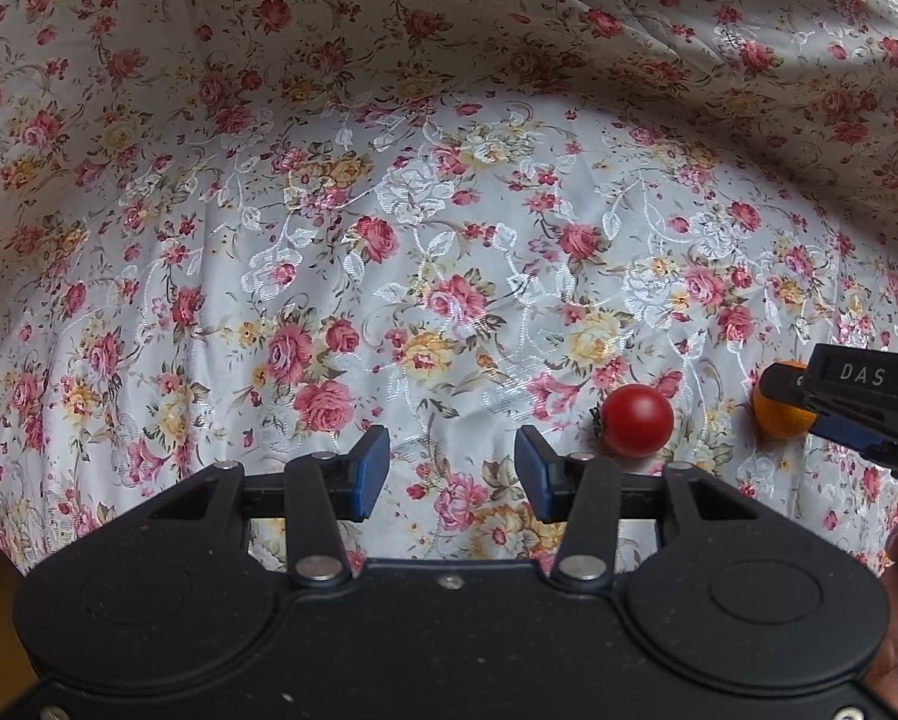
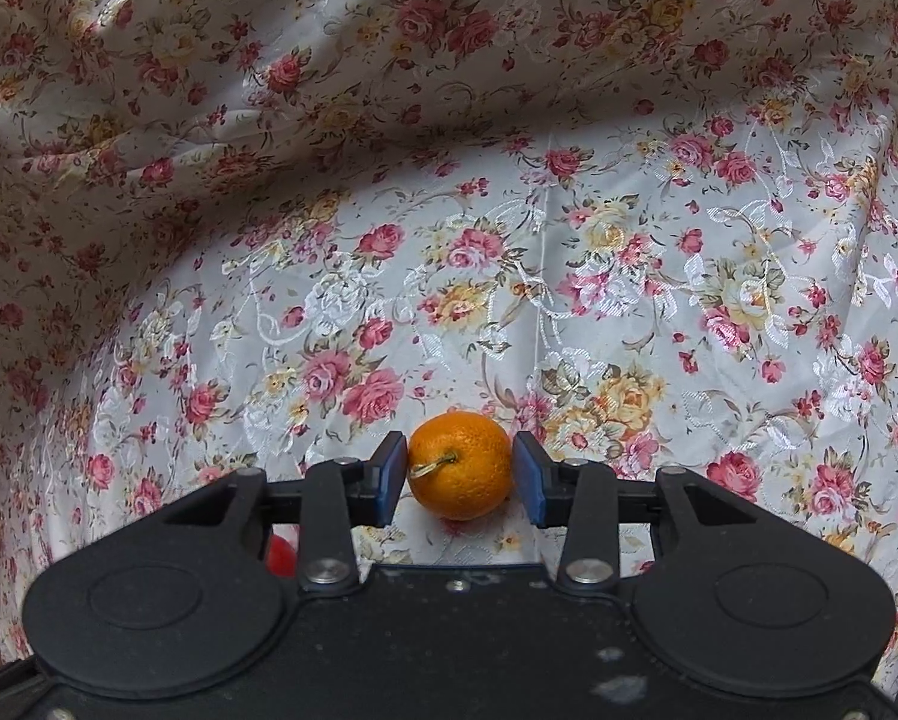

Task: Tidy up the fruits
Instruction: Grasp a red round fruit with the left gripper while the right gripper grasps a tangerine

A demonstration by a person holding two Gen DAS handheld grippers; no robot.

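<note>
Orange (image 2: 460, 465) at lower centre, between the parted pads of the downward-tilted right gripper (image 2: 459, 477) — left gripper (image 1: 451, 474) part-open, empty, beside the tomato (image 1: 637, 420)

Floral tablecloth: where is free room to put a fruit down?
The floral tablecloth lies bare left of and beyond the small red tomato. It is crowded at the right, where the round orange mandarin sits between the right gripper jaws.

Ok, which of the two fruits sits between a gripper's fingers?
The orange tangerine, between the right gripper's blue pads. The red tomato lies on the cloth, outside the left gripper's fingers.
</note>
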